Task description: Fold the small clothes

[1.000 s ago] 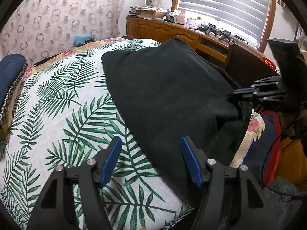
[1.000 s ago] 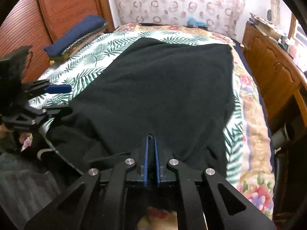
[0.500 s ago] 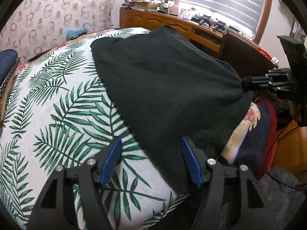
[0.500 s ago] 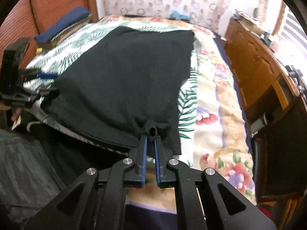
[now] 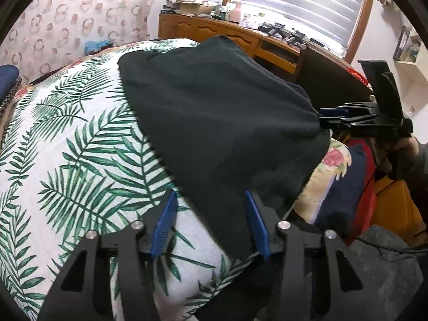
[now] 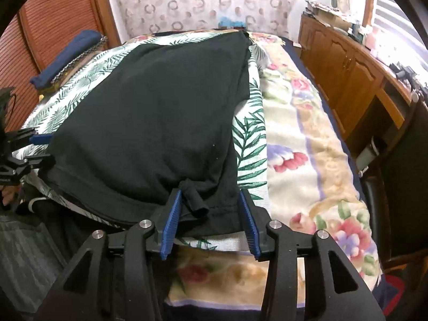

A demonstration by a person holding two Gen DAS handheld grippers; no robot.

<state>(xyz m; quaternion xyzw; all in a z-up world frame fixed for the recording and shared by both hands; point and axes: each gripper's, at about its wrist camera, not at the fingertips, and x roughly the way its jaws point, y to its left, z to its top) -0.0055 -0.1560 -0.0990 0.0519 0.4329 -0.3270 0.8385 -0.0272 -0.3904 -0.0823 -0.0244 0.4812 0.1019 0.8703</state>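
A black garment (image 5: 227, 120) lies spread on the palm-leaf sheet (image 5: 67, 160) of a bed. Its near corner lies between the jaws of my left gripper (image 5: 210, 222), which are closing; the pads do not press it. In the right wrist view the garment (image 6: 160, 120) reaches down to my right gripper (image 6: 210, 214). Those jaws are opening, and a small pinched twist of black cloth (image 6: 194, 200) sits loose between them. My right gripper (image 5: 322, 117) shows side-on at the garment's right corner. The left gripper (image 6: 44, 149) shows at the garment's left edge.
A floral blanket (image 6: 307, 160) covers the bed's right side. A wooden dresser (image 6: 347, 61) with clutter on top runs along the right wall under a blinded window. A navy pillow (image 6: 69, 53) lies at the head, by a louvred wooden door (image 6: 53, 26). A hand (image 5: 401, 155) holds the right gripper.
My right gripper, shut on the garment's corner before, has spread its jaws and let the cloth go after drawing it toward the bed's edge. The left jaws have narrowed around the near corner.
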